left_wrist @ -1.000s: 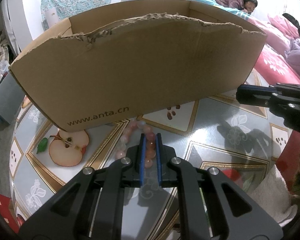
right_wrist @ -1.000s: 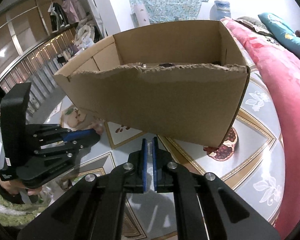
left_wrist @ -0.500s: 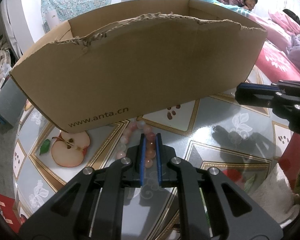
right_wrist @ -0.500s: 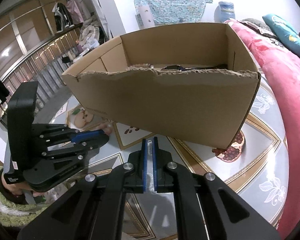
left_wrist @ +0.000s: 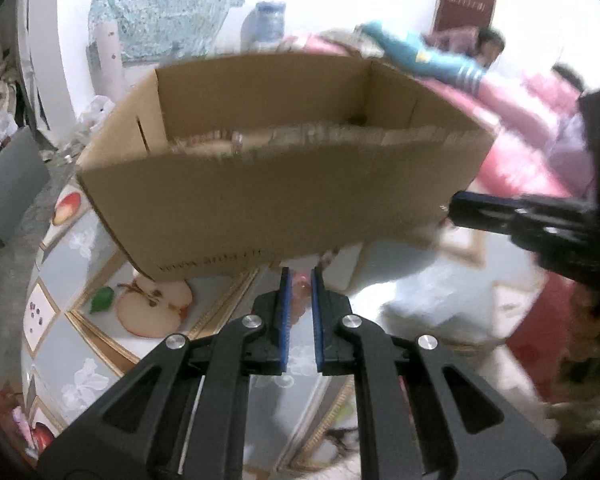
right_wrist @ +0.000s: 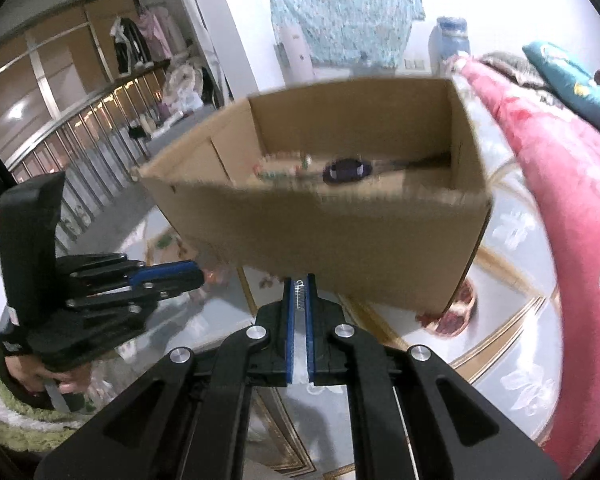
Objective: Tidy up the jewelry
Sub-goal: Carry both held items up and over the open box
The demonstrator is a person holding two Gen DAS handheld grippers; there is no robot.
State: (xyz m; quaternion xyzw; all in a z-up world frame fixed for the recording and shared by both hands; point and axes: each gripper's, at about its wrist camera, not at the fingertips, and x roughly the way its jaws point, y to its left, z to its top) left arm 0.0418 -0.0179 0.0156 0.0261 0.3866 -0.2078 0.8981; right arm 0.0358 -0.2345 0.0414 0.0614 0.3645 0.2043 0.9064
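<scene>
- Right now we hold the left gripper [left_wrist: 299,312] nearly closed on a pink bead bracelet [left_wrist: 298,294], the blue pads pressing on it from either side.
- The bracelet sits between the pads, just in front of the near wall of the cardboard box [left_wrist: 268,200], below that wall's lower edge in the left wrist view.
- Only a few pale pink beads show in the slot; they run lengthwise along the fingers, toward the box. Blur hides the rest of the strand, so we cannot tell how it hangs or where its other end lies.
- In the right wrist view the left gripper [right_wrist: 196,274] shows to the left of the box [right_wrist: 340,240], with a trace of pink at its tip.
- Our right gripper [right_wrist: 299,320] is closed with nothing between its pads, and it points at the near wall of the box.
- From the left wrist view the right gripper [left_wrist: 460,210] reaches in beside the right end of the box.
- Inside the box, on its floor, we see a beaded piece [right_wrist: 280,168] toward the left and a dark blue round item [right_wrist: 346,170] beside it, both blurred.
- The box stands on the desk [right_wrist: 512,312], whose cover is printed with fruit; a halved apple [left_wrist: 152,312] lies just in front of the box's left corner.
- A red floral quilt [right_wrist: 560,184] lies to the right of the box.
</scene>
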